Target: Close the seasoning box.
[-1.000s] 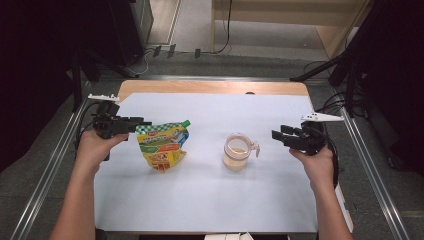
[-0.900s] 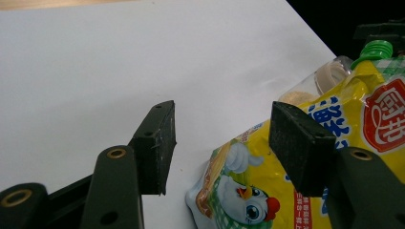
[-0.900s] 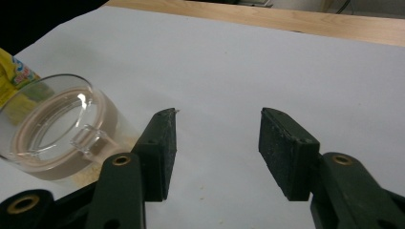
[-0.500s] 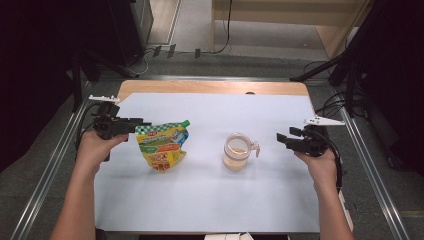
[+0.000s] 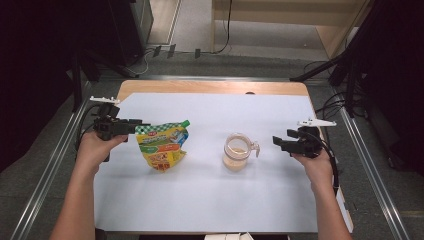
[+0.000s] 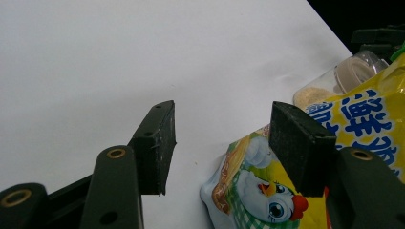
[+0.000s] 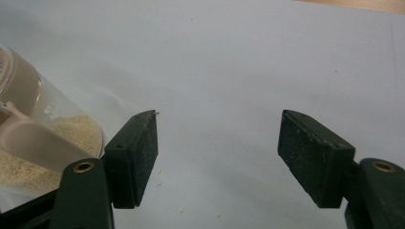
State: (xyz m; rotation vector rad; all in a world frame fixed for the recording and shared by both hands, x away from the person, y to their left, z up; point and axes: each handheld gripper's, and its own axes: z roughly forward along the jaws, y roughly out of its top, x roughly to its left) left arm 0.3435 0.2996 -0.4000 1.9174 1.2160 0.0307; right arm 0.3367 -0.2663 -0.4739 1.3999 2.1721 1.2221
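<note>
A yellow and green snack pouch (image 5: 162,145) lies flat on the white sheet, left of centre. My left gripper (image 5: 131,126) is level at the pouch's upper left corner, jaws open. In the left gripper view the pouch (image 6: 363,124) lies beside and under the right-hand jaw, with bare sheet between the pads of the left gripper (image 6: 222,119). A clear jar (image 5: 236,150) with pale powder stands right of centre. My right gripper (image 5: 278,142) points at the jar from a short way off; its jaws have just been opening, with nothing between them. The jar (image 7: 28,143) sits left of the right gripper (image 7: 217,129).
The white sheet (image 5: 200,200) covers most of a wooden table (image 5: 210,87). Metal rails (image 5: 370,165) run along both sides. A few crumbs (image 7: 181,210) lie on the sheet near the right gripper. Cables and dark stands crowd the floor beyond the far edge.
The right gripper has sunk a little toward the sheet and its jaws stand wider apart. The left hand, the pouch and the jar have not moved.
</note>
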